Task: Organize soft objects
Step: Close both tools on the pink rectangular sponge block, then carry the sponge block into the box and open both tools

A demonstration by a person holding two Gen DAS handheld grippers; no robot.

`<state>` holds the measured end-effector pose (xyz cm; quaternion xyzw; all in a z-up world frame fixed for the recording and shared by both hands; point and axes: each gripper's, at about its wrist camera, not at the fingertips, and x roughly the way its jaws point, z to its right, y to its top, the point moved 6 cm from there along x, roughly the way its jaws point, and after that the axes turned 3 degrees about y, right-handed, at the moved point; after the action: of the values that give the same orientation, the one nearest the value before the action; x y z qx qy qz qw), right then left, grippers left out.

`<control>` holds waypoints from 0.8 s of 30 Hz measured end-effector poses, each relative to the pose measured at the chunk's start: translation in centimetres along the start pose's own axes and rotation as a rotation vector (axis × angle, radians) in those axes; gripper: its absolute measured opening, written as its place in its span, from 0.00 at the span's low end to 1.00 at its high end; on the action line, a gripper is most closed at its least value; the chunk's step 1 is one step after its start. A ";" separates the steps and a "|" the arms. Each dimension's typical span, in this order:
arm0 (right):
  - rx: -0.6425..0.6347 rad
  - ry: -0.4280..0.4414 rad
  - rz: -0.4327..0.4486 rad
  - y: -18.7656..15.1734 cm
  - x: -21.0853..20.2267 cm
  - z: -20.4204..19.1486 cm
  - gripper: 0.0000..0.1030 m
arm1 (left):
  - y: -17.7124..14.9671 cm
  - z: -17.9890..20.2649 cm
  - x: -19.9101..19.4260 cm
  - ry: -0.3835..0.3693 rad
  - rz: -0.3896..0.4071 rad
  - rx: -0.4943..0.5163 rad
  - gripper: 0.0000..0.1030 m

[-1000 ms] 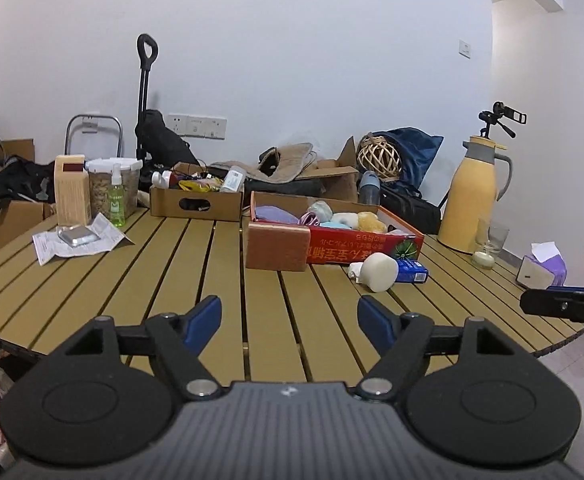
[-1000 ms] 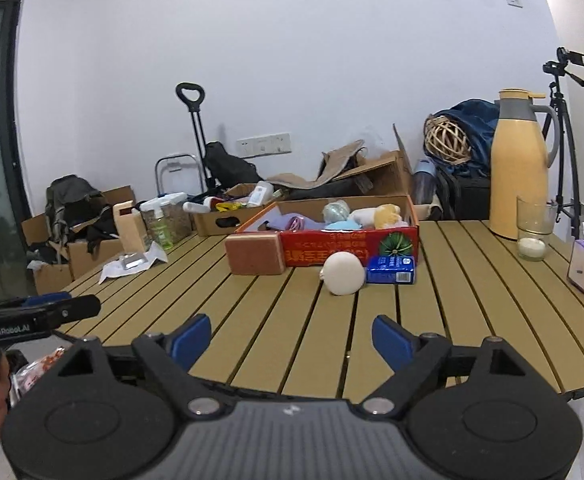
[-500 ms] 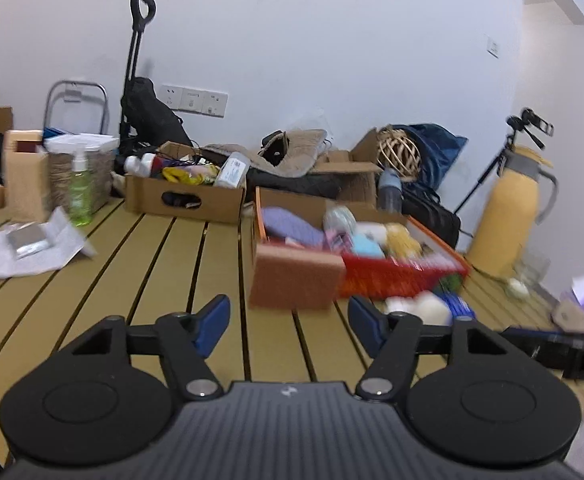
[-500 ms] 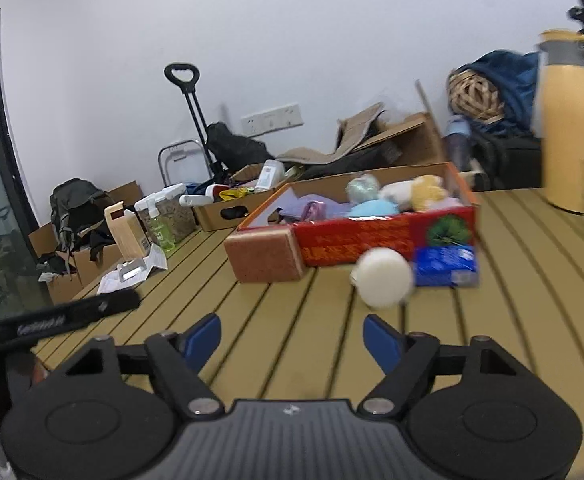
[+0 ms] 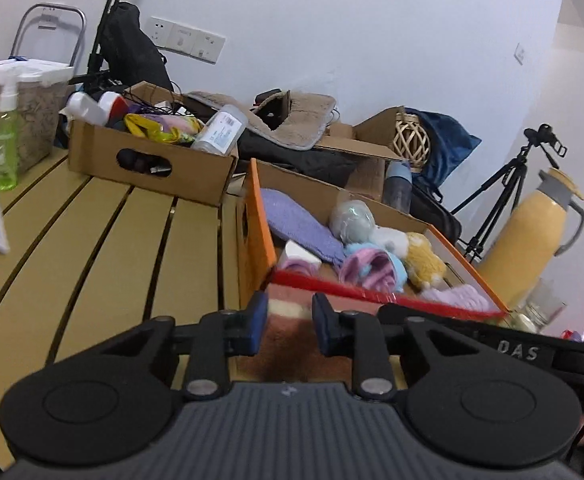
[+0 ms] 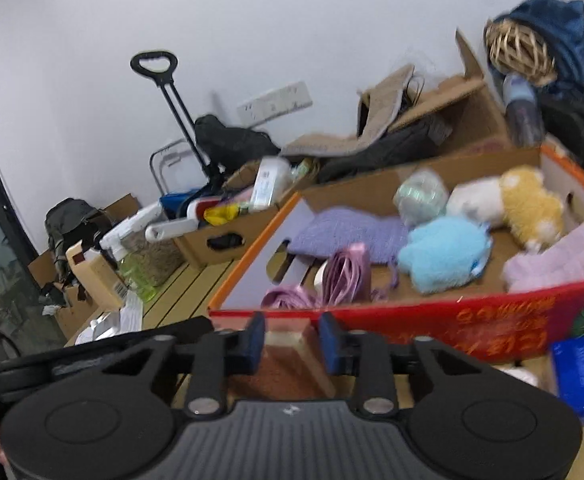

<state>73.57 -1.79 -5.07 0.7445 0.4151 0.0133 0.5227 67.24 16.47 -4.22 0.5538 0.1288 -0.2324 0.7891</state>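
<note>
The slatted worktop (image 5: 92, 240) is carrying the open red box (image 6: 491, 328), which is serving as the collection bin: a purple cloth (image 6: 347, 234), a blue plush (image 6: 445, 252) and a yellow plush (image 6: 531, 204) are lying inside. The brown sponge block (image 5: 288, 332) is sitting on the worktop against the box's near wall, at 6 o'clock from the box, probably awaiting transfer into it. Both grippers are addressing this block from the near side. The left gripper (image 5: 288, 322) and the right gripper (image 6: 290, 340) have just been closing, each with the block between its jaws. The jaws are now standing narrow and appear to be touching the block's sides, suggesting a two-handed clamp on it.
</note>
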 end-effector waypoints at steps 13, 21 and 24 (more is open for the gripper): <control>0.049 0.037 -0.082 -5.2 -2.0 0.4 0.40 | -4.4 -1.9 -0.6 -0.016 -0.090 -0.091 0.43; 0.100 0.059 -0.089 -5.9 -2.8 -0.1 0.33 | -4.7 0.8 -4.0 -0.026 -0.057 -0.109 0.32; 0.042 0.068 -0.048 -6.0 -6.8 -1.5 0.33 | -5.5 3.7 -7.4 -0.047 -0.029 -0.099 0.33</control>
<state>64.83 -4.24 -6.26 0.7441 0.4506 0.0172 0.4929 57.82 13.12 -3.99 0.5066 0.1297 -0.2500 0.8149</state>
